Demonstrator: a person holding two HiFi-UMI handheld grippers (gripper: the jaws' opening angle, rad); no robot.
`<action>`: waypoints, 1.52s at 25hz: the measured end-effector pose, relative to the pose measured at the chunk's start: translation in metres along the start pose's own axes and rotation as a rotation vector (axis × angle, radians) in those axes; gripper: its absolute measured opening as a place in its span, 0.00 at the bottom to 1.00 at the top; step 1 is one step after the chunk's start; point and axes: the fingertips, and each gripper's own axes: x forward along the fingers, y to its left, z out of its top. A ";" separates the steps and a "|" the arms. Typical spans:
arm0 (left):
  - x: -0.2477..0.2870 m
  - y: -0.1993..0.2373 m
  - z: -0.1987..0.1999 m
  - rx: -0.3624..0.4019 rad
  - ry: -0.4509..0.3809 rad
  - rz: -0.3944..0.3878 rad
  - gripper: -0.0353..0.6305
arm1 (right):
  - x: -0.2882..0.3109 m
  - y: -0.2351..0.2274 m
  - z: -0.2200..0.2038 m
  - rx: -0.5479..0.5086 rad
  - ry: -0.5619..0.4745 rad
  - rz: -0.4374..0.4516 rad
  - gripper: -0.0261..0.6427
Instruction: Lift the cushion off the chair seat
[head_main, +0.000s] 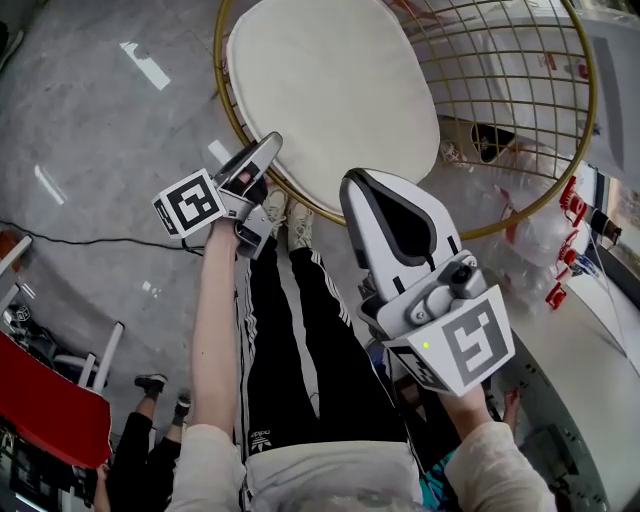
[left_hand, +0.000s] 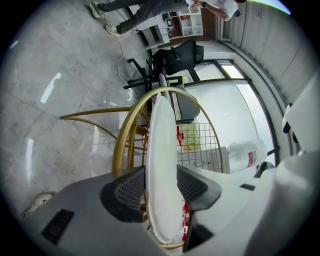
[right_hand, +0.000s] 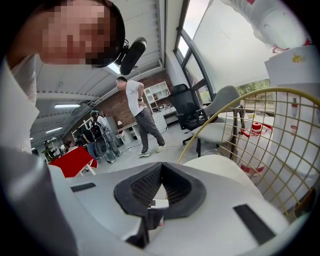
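Cushion (head_main: 330, 95): white and round, seen lying in the gold wire chair (head_main: 520, 120).
Left claw (left_hand: 161, 182): clamped on the cushion's near edge, both pads pressed against it.
Right claw (right_hand: 159, 181): jaws brought together, nothing held.
Floor (head_main: 100, 130): grey, glossy stone.
Room: office chairs (right_hand: 187, 107) set by tall windows.

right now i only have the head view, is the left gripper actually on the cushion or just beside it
observer: on it. the left gripper view shows the left gripper with the cushion rim between its jaws, one pad on each face
operator: anything in the right one
observer: no, the right gripper has its jaws together with nothing between them
operator: what's past the chair
observer: a grey office chair stands beyond the gold chair frame
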 end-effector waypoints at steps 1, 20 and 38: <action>0.002 -0.001 0.000 0.004 0.003 -0.005 0.36 | 0.001 0.001 -0.001 -0.002 0.001 0.008 0.06; 0.021 -0.012 -0.002 0.041 0.080 -0.058 0.36 | 0.015 0.012 -0.017 0.047 0.031 0.059 0.06; 0.061 -0.024 -0.006 0.032 0.122 -0.091 0.35 | 0.026 0.008 -0.013 0.072 0.008 0.064 0.06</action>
